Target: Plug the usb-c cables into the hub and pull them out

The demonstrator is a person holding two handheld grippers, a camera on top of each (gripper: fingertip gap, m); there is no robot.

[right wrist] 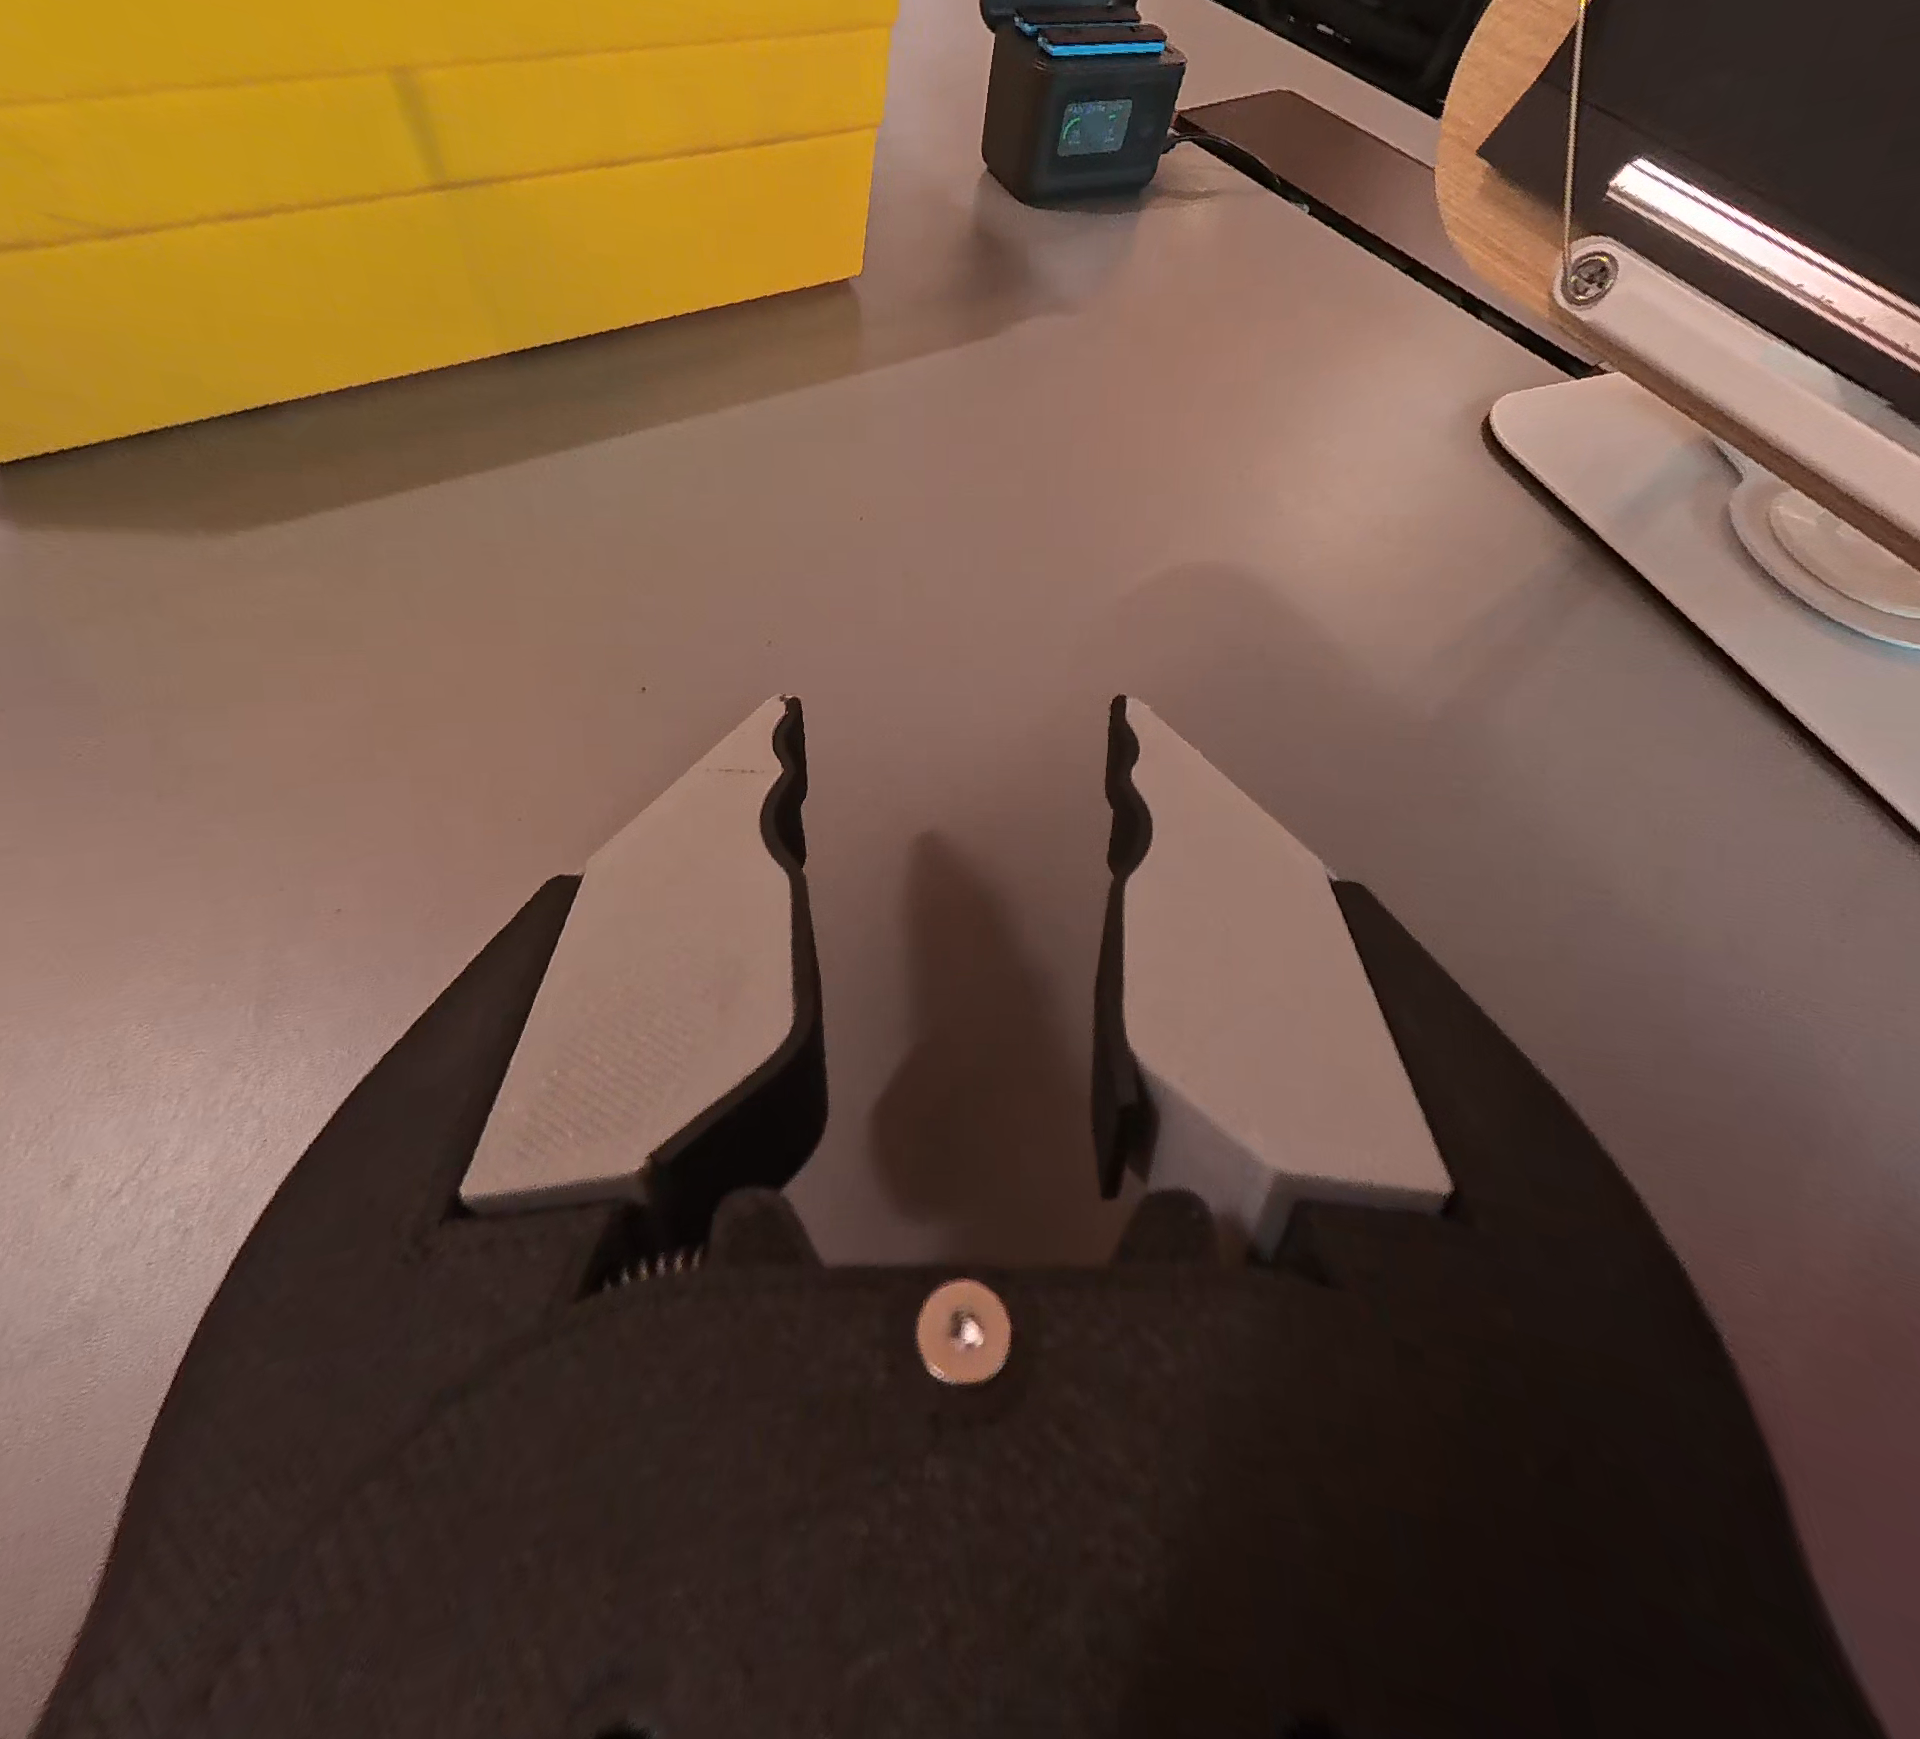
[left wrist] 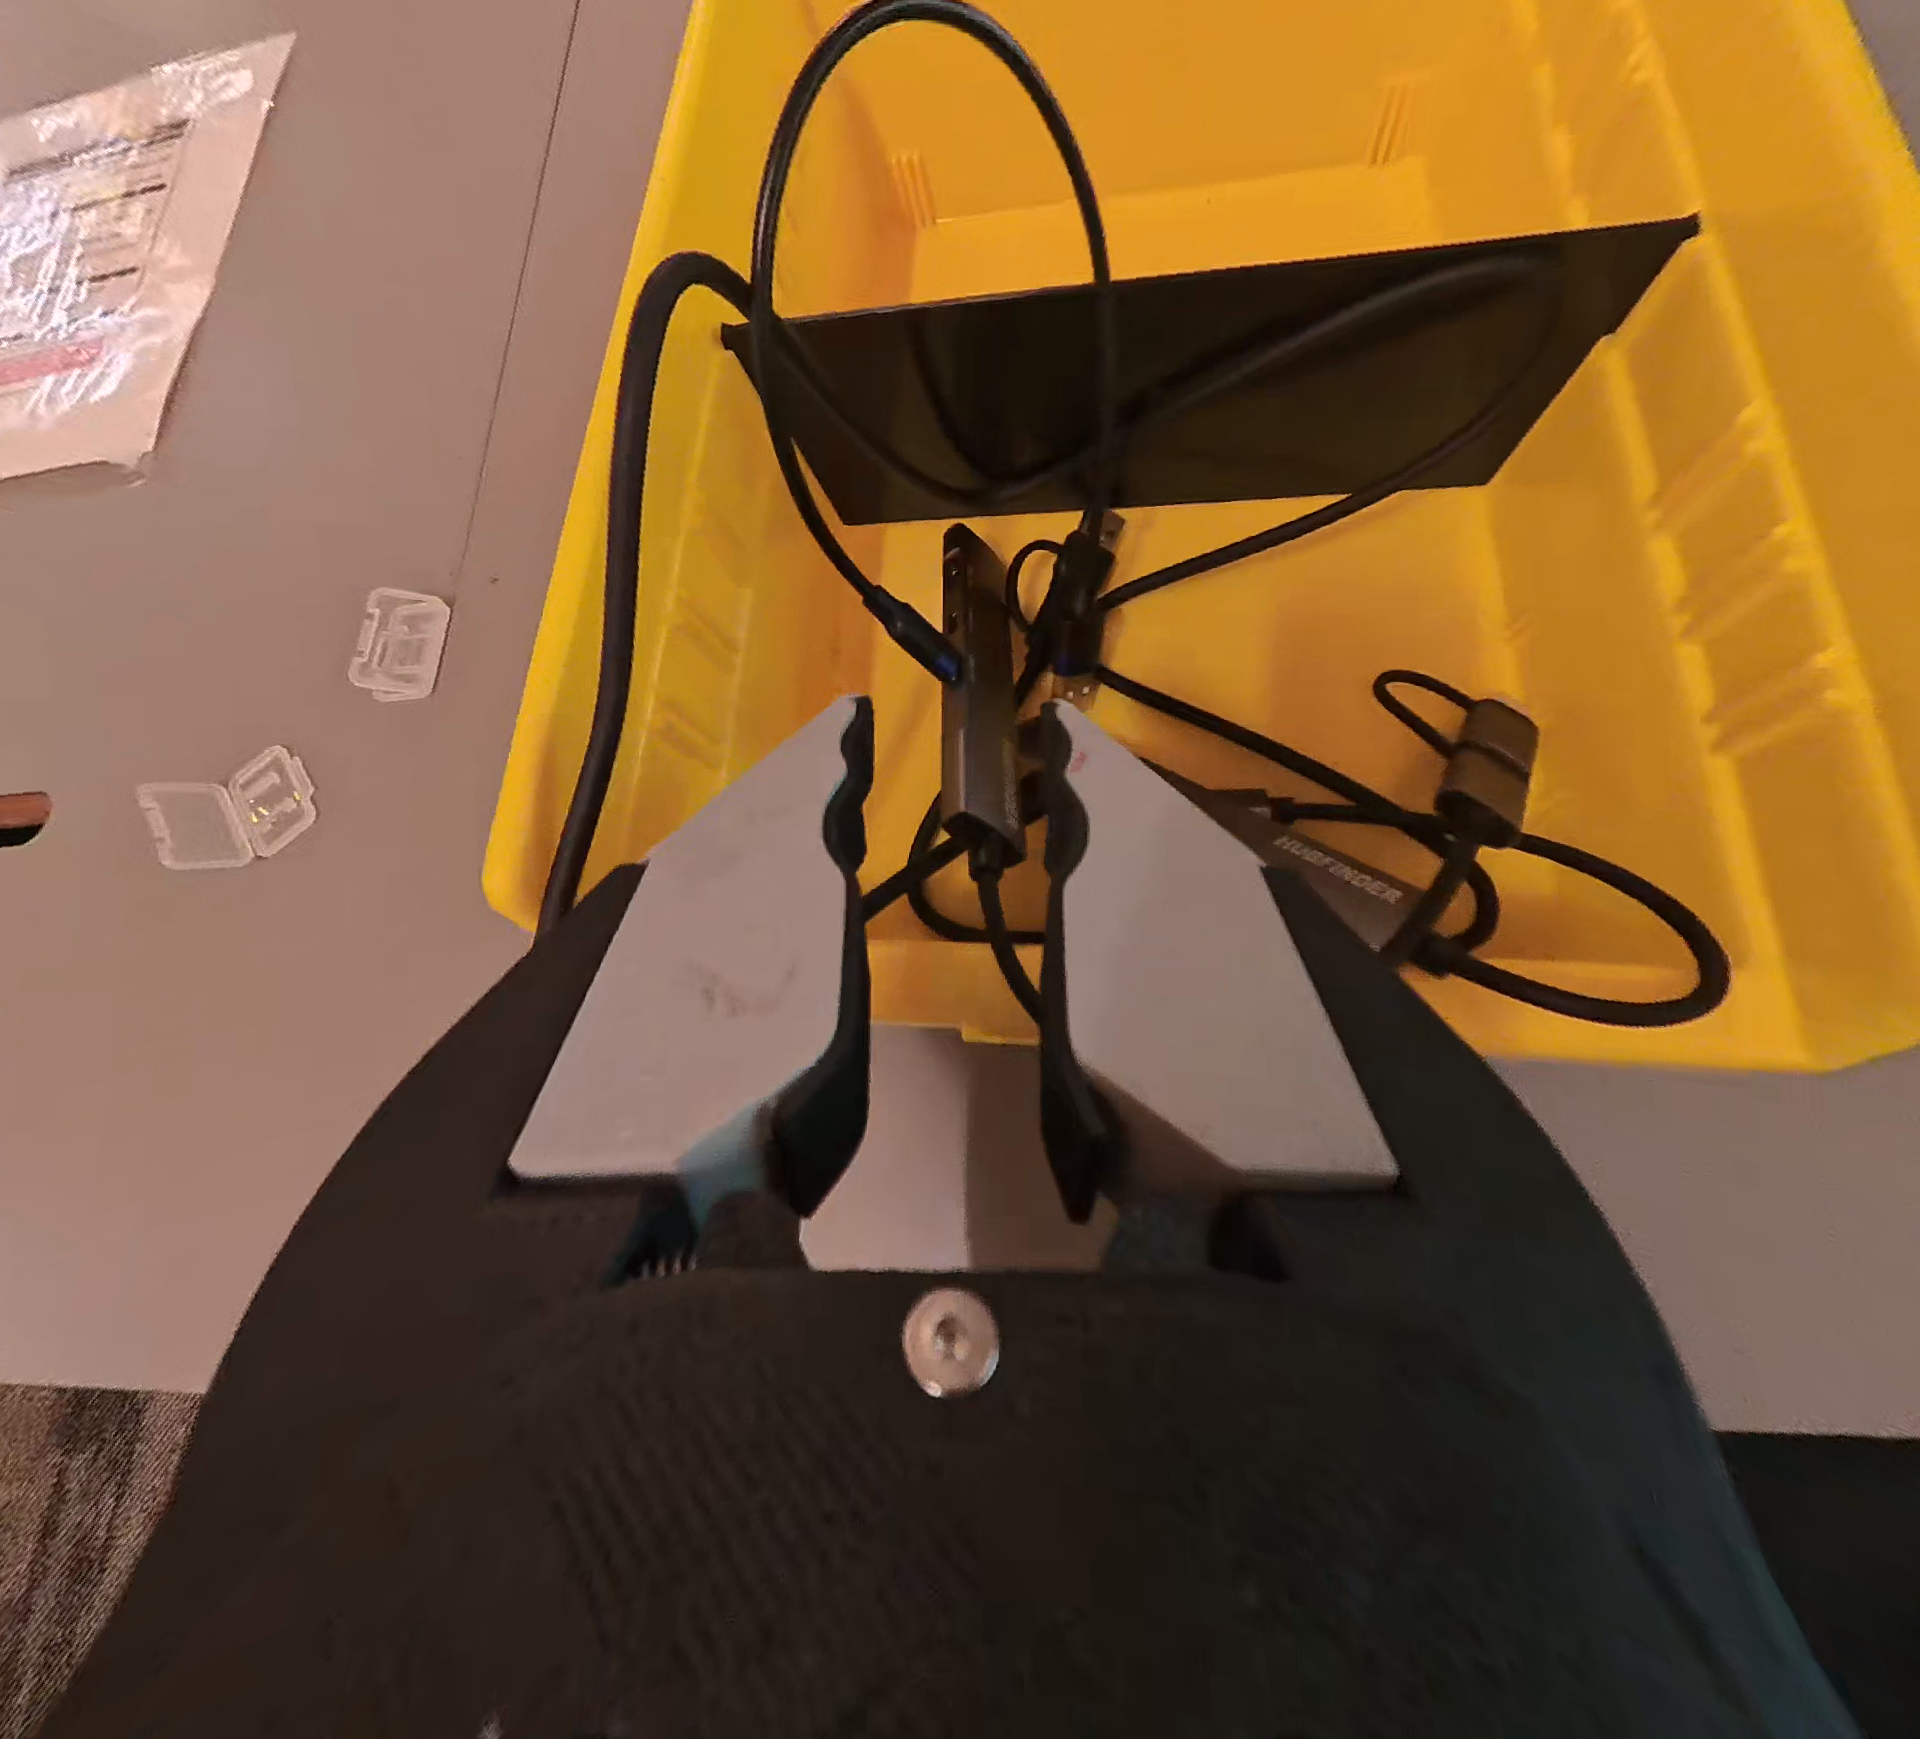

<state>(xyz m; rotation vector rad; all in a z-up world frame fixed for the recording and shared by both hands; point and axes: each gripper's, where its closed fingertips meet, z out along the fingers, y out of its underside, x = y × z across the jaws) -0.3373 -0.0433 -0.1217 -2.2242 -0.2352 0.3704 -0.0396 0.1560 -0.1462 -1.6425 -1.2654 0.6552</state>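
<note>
A dark grey USB hub point(left wrist: 977, 754) lies in the near compartment of a yellow bin point(left wrist: 665, 546). A black USB-C cable point(left wrist: 790, 162) loops up, and its blue-lit plug point(left wrist: 935, 655) sits in the hub's left side. A second blue-lit plug point(left wrist: 1070, 650) lies by the hub's right side; I cannot tell if it is plugged in. My left gripper point(left wrist: 961, 718) is open above the bin, fingers either side of the hub, with a gap on the left. My right gripper point(right wrist: 954, 723) is open and empty over the grey table point(right wrist: 1039, 494).
A black divider point(left wrist: 1195, 380) spans the bin behind the hub. A second adapter with a coiled cable point(left wrist: 1486, 754) and a black box point(left wrist: 1320, 858) lie right. A plastic bag point(left wrist: 114, 255) and small clear cases point(left wrist: 400, 645) lie left. A charger case point(right wrist: 1081, 89) and a stand base point(right wrist: 1662, 463) are near my right gripper. My hands' fingertips stand some 35 cm from each other. Between my right fingertips and the charger case point(right wrist: 1081, 89) there is roughly 30 cm.
</note>
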